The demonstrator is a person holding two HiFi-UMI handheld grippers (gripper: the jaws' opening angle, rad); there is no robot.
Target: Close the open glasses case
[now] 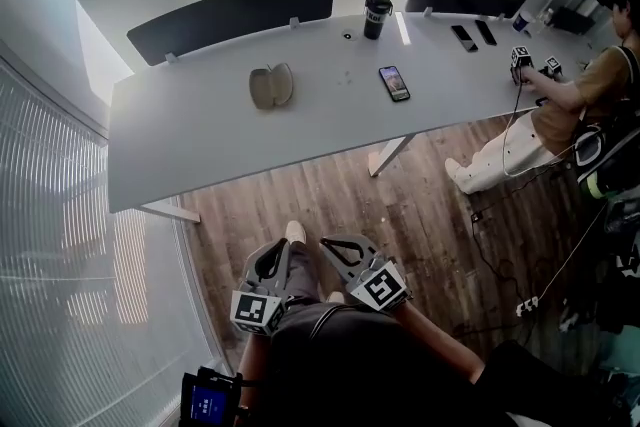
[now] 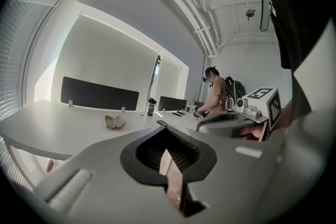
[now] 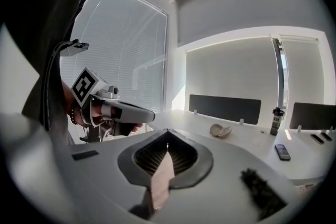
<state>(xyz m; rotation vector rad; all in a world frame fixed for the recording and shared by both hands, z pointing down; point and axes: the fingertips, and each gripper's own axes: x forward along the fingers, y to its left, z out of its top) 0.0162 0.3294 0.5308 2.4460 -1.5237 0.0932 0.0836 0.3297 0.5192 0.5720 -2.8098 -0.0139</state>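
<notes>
Both grippers are held low, tucked against the person's body over the wood floor (image 1: 420, 215), short of the table (image 1: 200, 145). The left gripper (image 1: 270, 260) and right gripper (image 1: 340, 250) sit side by side, noses aimed at the table. Each pair of jaws is pressed together at the tips, with nothing between them. The case (image 1: 271, 85) lies open on the tabletop, well apart from both grippers, left of a phone (image 1: 394, 83). From the left gripper's camera it sits beyond and left of the jaw tips; from the right gripper's, beyond and to the right.
</notes>
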